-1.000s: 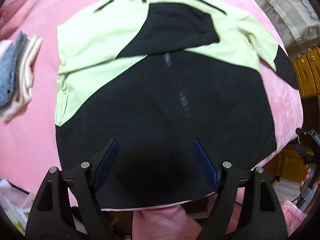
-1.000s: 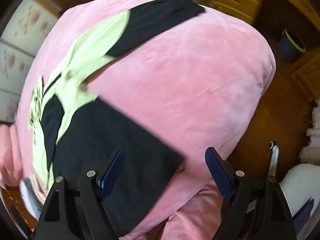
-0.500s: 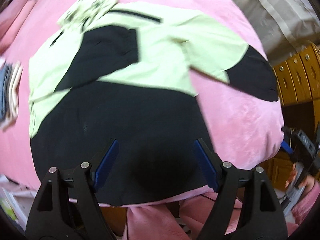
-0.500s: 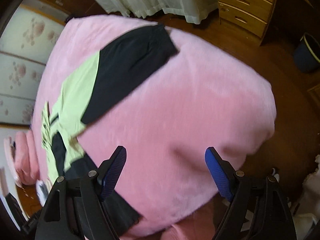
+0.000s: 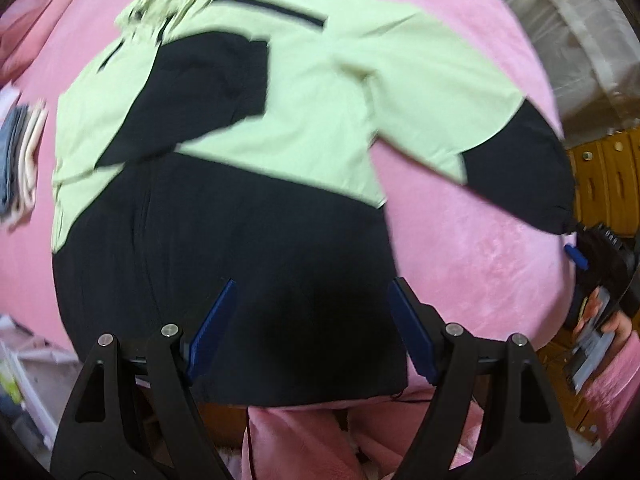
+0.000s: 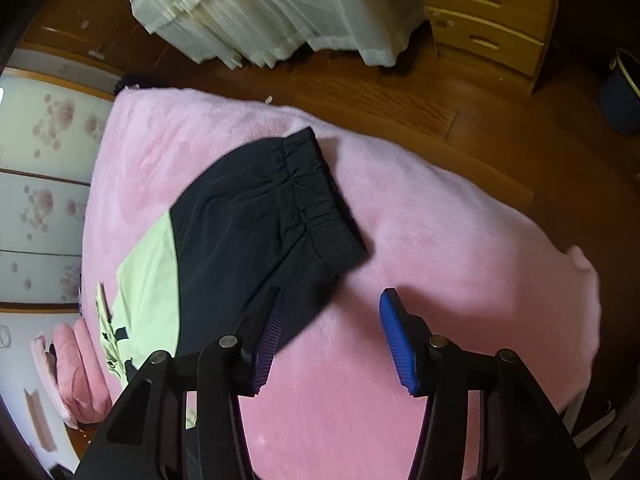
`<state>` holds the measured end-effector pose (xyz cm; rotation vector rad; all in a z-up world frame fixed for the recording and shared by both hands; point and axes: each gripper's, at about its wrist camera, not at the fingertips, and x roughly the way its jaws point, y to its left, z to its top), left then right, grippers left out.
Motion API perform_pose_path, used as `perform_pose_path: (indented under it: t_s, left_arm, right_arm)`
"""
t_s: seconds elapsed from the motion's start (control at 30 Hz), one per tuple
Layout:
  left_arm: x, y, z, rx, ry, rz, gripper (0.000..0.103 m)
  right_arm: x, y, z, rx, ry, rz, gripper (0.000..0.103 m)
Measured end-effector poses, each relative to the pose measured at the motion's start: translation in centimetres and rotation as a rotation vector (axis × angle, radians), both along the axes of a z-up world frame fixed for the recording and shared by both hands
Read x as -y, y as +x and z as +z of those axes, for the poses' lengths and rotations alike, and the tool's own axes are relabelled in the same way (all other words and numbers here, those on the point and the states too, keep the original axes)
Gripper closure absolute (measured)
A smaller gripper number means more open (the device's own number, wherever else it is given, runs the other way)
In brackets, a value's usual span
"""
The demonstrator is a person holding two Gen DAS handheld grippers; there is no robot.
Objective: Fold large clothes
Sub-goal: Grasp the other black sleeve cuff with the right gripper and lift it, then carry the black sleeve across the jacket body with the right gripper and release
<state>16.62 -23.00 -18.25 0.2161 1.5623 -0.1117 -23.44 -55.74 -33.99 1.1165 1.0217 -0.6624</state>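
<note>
The left gripper (image 5: 310, 330) has its two blue fingers (image 5: 210, 326) spread wide apart and holds nothing between them, and the right gripper (image 6: 330, 334) also has its fingers (image 6: 396, 340) wide apart, with nothing gripped.

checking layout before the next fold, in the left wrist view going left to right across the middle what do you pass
stack of folded clothes → jacket body → outstretched sleeve with black cuff → wooden drawers
</note>
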Motion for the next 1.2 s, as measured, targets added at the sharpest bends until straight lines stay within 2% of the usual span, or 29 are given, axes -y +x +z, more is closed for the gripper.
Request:
perform_pose_path:
  t_s: [0.2, 0.23, 0.3, 0.5, 0.7, 0.8, 0.9, 1.07, 1.2]
  left_arm:
    - [-2.5, -1.5, -3.0, -0.079, 0.039, 0.063, 0.028]
    - [-2.7, -1.7, -3.3, -0.089, 0.043, 0.066, 0.028]
    - [-3.0, -1.9, -3.8, -0.099, 0.049, 0.069, 0.028]
    - [-3.1, -1.9, -3.3, -0.084, 0.065, 0.043, 0.028]
    - [-3.2, -1.5, -1.5, -0.028, 0.059, -0.020, 0.028]
    - [-4.2, -1.4, -0.9, -0.013, 0.043, -0.020, 0.028]
    - [-6.1, -1.2, -0.1, 0.009, 0.017, -0.009, 0.028]
    - [-10.3, -0.6, 1.4, 0.064, -0.041, -0.008, 0.028]
    - [-15.2, 0.1, 2.3, 0.097, -0.073, 0.017, 0.028]
  right_arm:
    - [0.6, 3.3, -2.7, 0.018, -0.019, -0.013, 0.066]
    - [0.5, 3.7, -3.2, 0.022, -0.023, -0.009, 0.069]
    - [0.8, 4.2, -3.5, 0.043, -0.023, -0.008, 0.088]
    - [0.8, 4.6, -3.2, 0.067, -0.029, -0.005, 0.091]
    - [-1.0, 3.6, -0.3, 0.155, -0.037, -0.052, 0.092]
    - [-2.5, 2.8, 1.5, 0.230, -0.037, -0.079, 0.092]
    - [-4.6, 2.4, 3.8, 0.266, -0.061, -0.082, 0.093]
    - [-8.3, 3.1, 8.8, 0.335, -0.130, -0.038, 0.093]
    - [-12.1, 5.6, 14.4, 0.419, -0.222, 0.014, 0.093]
